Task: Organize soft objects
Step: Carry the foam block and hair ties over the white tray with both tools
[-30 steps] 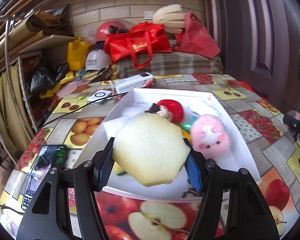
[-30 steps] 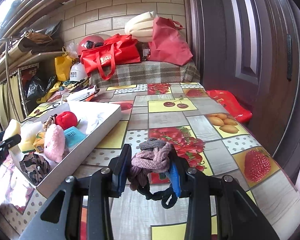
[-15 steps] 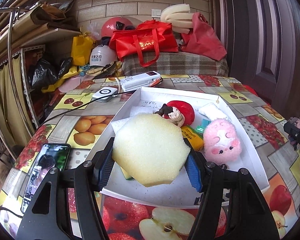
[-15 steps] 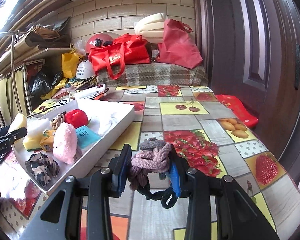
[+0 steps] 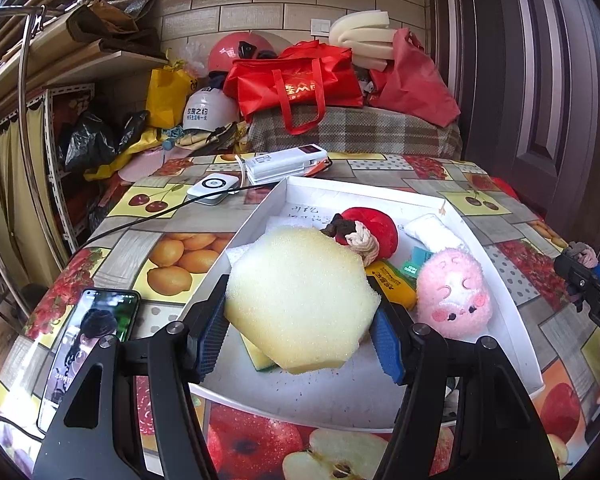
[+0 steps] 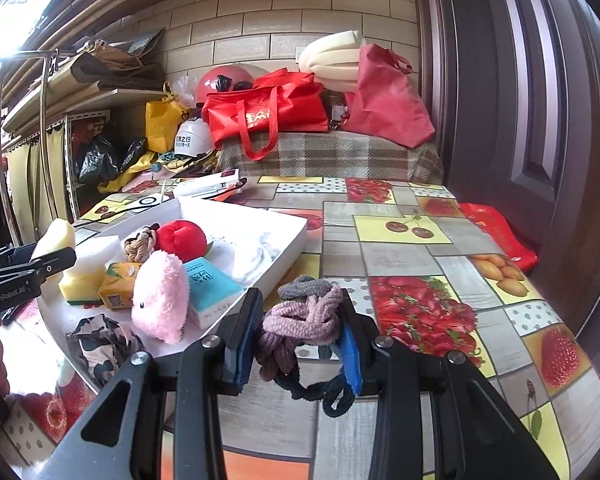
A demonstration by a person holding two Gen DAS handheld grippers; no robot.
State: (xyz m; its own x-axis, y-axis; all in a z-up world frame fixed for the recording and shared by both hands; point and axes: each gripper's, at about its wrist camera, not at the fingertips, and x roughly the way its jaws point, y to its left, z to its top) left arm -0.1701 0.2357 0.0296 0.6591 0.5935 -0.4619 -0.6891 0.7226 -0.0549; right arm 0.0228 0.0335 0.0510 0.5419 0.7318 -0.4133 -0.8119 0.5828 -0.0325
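**Both grippers loaded at the tray**

Left wrist: left gripper (image 5: pixel 300 336) clamped on pale yellow sponge (image 5: pixel 300 300), held over near end of white tray (image 5: pixel 516 344); pink plush (image 5: pixel 454 294) and red plush (image 5: pixel 370 230) inside.

Right wrist: right gripper (image 6: pixel 298 338) pinching bundle of hair ties (image 6: pixel 302 316) above tablecloth (image 6: pixel 400 248), just right of tray (image 6: pixel 288 248).

i see a tray (image 5: pixel 516 312) lying on the table (image 5: pixel 180 248), with a plush toy (image 5: pixel 454 296) in its right part and a stuffed ball (image 5: pixel 374 230) behind it. my left gripper (image 5: pixel 300 330) holds a sponge (image 5: pixel 300 300) above the tray's near left part. a phone (image 5: pixel 86 336) lies left of the tray. my right gripper (image 6: pixel 300 344) holds hair ties (image 6: pixel 304 316) right of the tray.
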